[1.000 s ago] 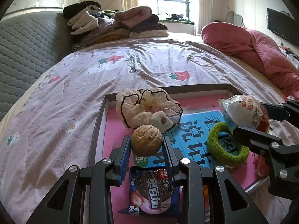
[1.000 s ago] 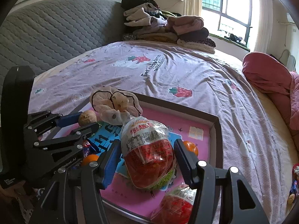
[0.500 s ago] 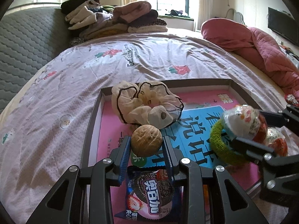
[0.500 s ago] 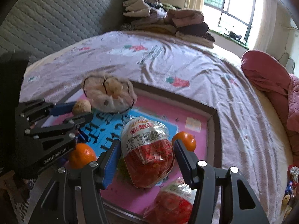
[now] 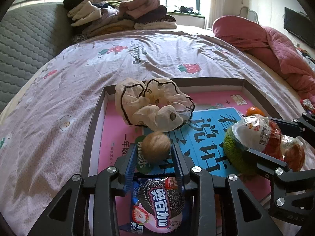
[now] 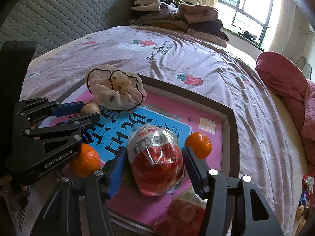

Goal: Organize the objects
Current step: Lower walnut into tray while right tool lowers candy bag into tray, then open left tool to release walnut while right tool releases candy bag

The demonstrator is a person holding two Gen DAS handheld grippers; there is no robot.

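Pink tray [image 5: 102, 137] on the bed holds everything so far: scrunchie [image 5: 153, 104] at the far corner, walnut [image 5: 156, 147] just in front of it, cookie pack [image 5: 159, 206] nearest the left cam.

Left gripper [image 5: 154, 153] straddles the walnut; its jaws have just been opening, a gap shows at the left pad, and the nut looks blurred, so prob. just let go onto the tray.

Right gripper [image 6: 154, 161] has its jaws wide around a snack bag [image 6: 155, 157] (red filling, clear wrap), over a green ring [image 5: 236, 155]. Pads don't visibly press the bag, so whether it's gripped or only bracketed I can't tell.

Right cam shows two oranges [image 6: 198, 145], one by each gripper, plus a 2nd bag [image 6: 183, 214] at the near rim. Left cam alone shows the cookie pack and most of the ring.
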